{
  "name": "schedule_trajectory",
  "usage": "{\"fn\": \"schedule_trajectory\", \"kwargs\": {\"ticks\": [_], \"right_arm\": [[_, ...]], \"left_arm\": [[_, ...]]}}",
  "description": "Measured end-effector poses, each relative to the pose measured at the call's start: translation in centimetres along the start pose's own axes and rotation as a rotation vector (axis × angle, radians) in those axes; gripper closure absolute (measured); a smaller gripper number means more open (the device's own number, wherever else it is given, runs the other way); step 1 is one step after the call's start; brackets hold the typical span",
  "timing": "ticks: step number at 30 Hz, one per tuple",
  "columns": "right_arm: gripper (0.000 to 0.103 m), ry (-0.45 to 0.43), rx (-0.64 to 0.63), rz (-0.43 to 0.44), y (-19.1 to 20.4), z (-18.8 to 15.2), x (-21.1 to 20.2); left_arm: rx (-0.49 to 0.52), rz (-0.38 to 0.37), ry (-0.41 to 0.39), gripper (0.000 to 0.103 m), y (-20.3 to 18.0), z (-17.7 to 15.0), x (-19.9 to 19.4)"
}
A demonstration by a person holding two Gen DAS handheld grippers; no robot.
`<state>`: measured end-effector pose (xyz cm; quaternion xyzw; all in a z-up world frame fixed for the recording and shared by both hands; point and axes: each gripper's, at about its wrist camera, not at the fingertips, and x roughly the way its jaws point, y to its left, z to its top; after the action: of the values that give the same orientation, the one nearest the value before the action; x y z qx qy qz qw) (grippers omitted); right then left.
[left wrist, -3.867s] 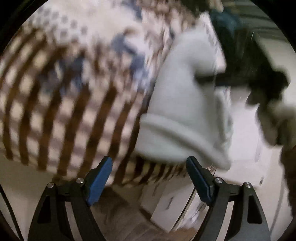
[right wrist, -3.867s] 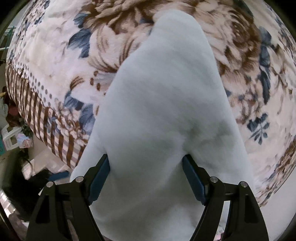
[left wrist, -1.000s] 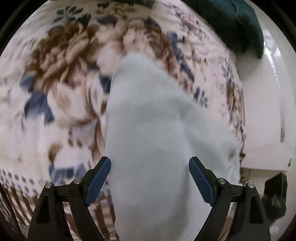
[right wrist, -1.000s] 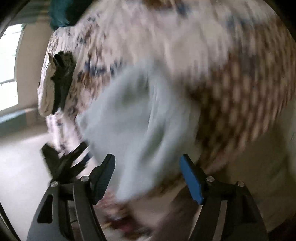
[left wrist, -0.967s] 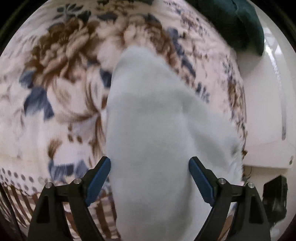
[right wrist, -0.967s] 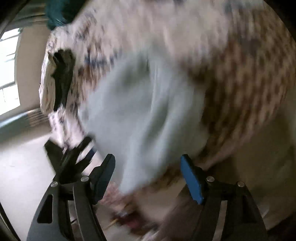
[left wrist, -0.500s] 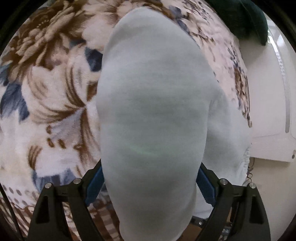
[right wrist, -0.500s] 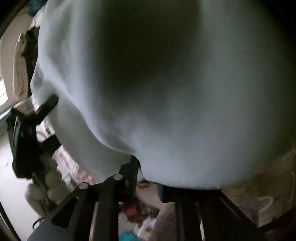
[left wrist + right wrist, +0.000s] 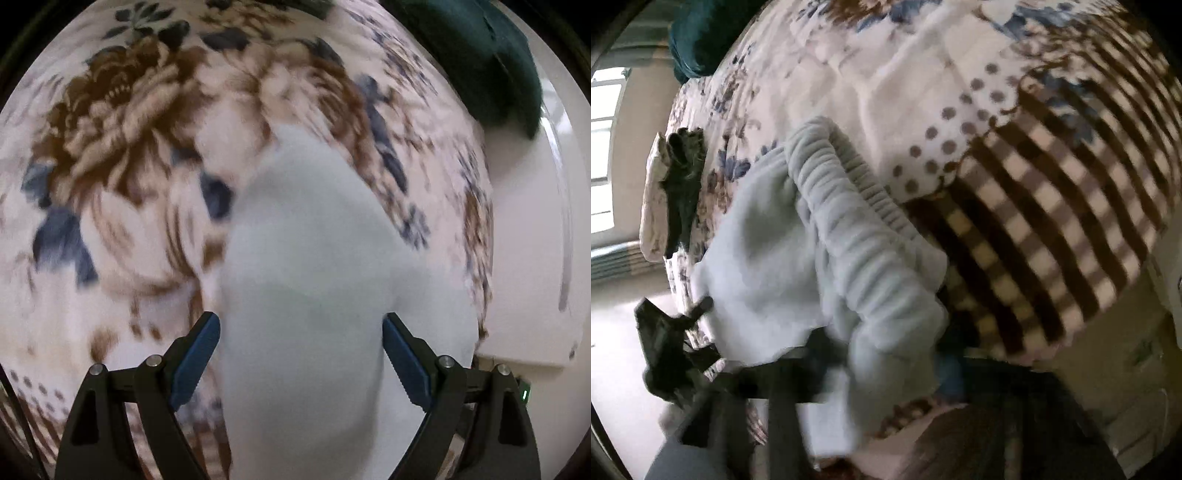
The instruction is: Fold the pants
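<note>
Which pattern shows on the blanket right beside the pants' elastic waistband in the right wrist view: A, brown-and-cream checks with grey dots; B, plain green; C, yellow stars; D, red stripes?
A: the gathered waistband of the pale blue pants lies next to the blanket's brown checks and grey dots.

Pale pants [image 9: 303, 295] between the wide-set left tool [image 9: 301, 354] pads, over floral blanket [image 9: 122, 147].

One pair of pale pants [image 9: 306, 295], one floral blanket [image 9: 122, 147], one dark green cushion [image 9: 480, 55].
</note>
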<state>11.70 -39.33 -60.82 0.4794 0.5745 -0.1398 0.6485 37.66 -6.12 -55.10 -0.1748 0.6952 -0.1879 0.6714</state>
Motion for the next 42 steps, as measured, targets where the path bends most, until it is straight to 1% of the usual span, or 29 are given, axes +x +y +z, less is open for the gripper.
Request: {"fn": "schedule_trajectory", "kwargs": {"ticks": [1,2,3,7,8,9,11,13,14,15,17,18,19,20,22,24,25,26,27,28,30,32,34,36,37,38,39,40,42], "right_arm": [[0.063,-0.011,-0.005,-0.007,0.1,0.0,0.5],[0.063,-0.021,-0.016,-0.014,0.3,-0.2,0.8],[0.064,-0.025,-0.02,-0.019,0.7,0.4,1.0],[0.065,-0.027,-0.006,-0.007,0.3,-0.4,1.1],[0.066,-0.019,0.011,0.004,-0.3,-0.2,1.0],[0.066,-0.007,0.022,0.007,-1.6,1.8,0.6],[0.066,0.015,0.074,0.023,-3.1,2.4,1.1],[0.066,0.048,0.086,0.031,-3.1,2.8,1.8],[0.065,0.064,0.089,0.043,-2.9,3.0,2.0],[0.062,0.083,0.074,0.065,-2.5,3.2,1.8],[0.046,0.096,0.03,0.061,-1.9,3.6,1.1],[0.041,0.097,0.021,0.085,-1.6,3.9,1.0],[0.028,0.098,0.017,0.121,-1.6,4.0,0.8],[0.019,0.098,0.012,0.143,-1.8,4.1,0.7],[0.019,0.11,-0.007,0.152,-2.1,4.1,1.6],[0.019,0.177,-0.005,0.179,-2.8,3.8,3.9],[0.016,0.215,0.007,0.205,-3.1,3.5,5.3],[0.013,0.246,0.041,0.273,-3.6,3.3,6.9],[0.012,0.257,0.062,0.318,-3.8,3.3,7.8],[0.007,0.257,0.07,0.358,-3.9,3.3,8.6],[0.004,0.254,0.039,0.4,-3.2,3.6,9.6],[0.002,0.25,0.019,0.412,-2.3,3.9,10.3],[0.002,0.241,0.012,0.434,-1.7,4.3,11.1],[0.005,0.229,0.019,0.431,-1.5,4.6,11.2],[0.016,0.218,0.017,0.426,-1.3,4.6,10.9],[0.028,0.207,0.013,0.431,-1.1,4.5,10.3],[0.033,0.199,0.012,0.432,-0.9,4.5,9.7],[0.039,0.192,0.009,0.438,-0.7,4.3,9.2],[0.042,0.178,-0.014,0.443,0.5,4.0,7.8]], "left_arm": [[-0.022,-0.017,-0.003,0.016,0.3,0.8,0.5],[-0.04,-0.019,-0.002,0.021,0.5,1.5,1.1],[-0.051,-0.018,0.005,0.022,0.7,2.0,1.7],[-0.106,-0.05,0.018,0.031,1.8,3.2,2.9],[-0.124,-0.067,0.019,0.031,2.2,3.4,3.1],[-0.142,-0.079,0.023,0.031,2.7,3.5,3.2],[-0.188,-0.108,0.041,0.031,3.5,3.7,3.9],[-0.168,-0.083,0.041,0.031,2.9,3.8,3.7],[-0.153,-0.074,0.038,0.029,2.4,3.7,3.2],[-0.127,-0.074,0.039,0.028,1.6,3.7,2.7],[-0.084,-0.08,0.027,0.025,0.6,3.4,1.2],[-0.06,-0.084,0.026,0.023,0.2,3.0,0.6],[-0.017,-0.091,0.026,0.022,-0.2,2.4,0.0],[0.012,-0.089,0.022,0.021,-0.3,1.8,-0.5],[0.06,-0.094,0.01,0.016,-0.3,0.3,-1.3],[0.053,-0.132,0.014,0.015,0.5,-1.4,-1.5],[0.035,-0.148,0.01,0.013,1.0,-2.0,-1.4],[0.018,-0.164,0.007,0.012,1.7,-2.8,-1.3],[0.005,-0.183,0.01,0.01,2.0,-3.1,-1.0],[-0.014,-0.198,0.023,0.01,2.5,-3.7,-0.4],[-0.032,-0.231,0.048,0.006,3.1,-4.3,1.2],[-0.044,-0.255,0.068,0.004,3.3,-4.6,2.7],[-0.059,-0.308,0.085,0.004,3.4,-4.8,4.6],[-0.055,-0.341,0.075,0.007,3.0,-4.8,5.4],[-0.043,-0.346,0.055,0.01,2.5,-4.7,5.1],[-0.038,-0.365,0.045,0.016,2.2,-4.7,4.5],[-0.041,-0.391,0.039,0.023,2.1,-4.7,3.7],[-0.045,-0.404,0.036,0.025,2.0,-4.6,3.2],[-0.042,-0.426,0.034,0.027,1.5,-4.6,1.7]]}}
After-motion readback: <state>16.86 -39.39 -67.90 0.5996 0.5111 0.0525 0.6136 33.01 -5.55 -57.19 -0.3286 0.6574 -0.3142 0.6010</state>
